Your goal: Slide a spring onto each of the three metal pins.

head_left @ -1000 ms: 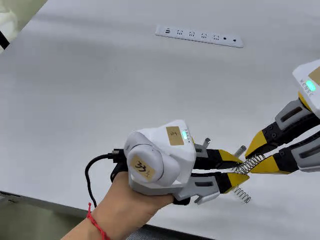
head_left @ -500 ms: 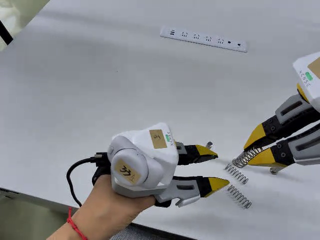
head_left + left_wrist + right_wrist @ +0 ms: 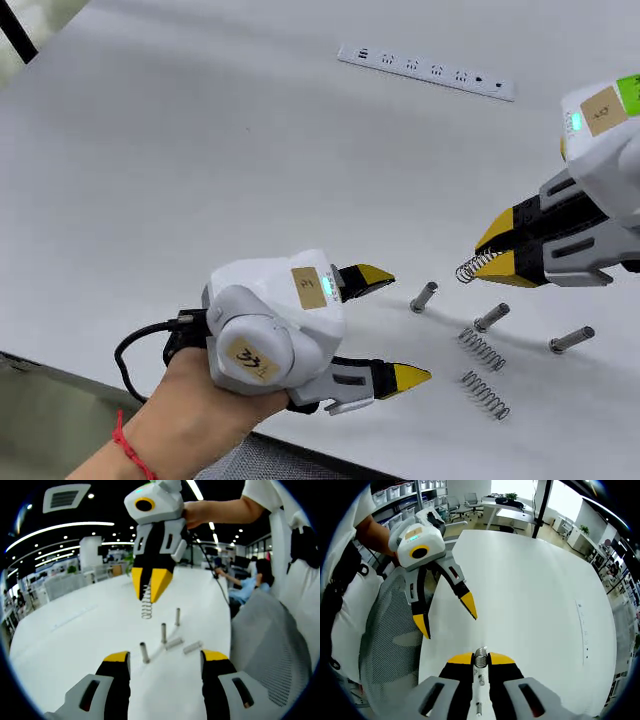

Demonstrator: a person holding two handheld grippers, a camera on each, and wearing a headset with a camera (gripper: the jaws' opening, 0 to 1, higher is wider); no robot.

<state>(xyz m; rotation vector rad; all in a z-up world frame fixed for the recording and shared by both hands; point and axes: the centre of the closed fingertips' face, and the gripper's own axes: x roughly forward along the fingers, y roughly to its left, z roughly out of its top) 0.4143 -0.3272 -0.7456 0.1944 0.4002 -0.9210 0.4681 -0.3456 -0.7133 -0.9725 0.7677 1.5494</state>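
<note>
A spring point(image 3: 472, 267) is pinched by the right gripper point(image 3: 484, 258), protruding past its jaws for threading; the left gripper point(image 3: 408, 325) is held open.

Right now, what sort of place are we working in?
Probably an open-plan office: a big white table with a power strip, desks and swivel chairs behind, and strip lights on the ceiling.
</note>
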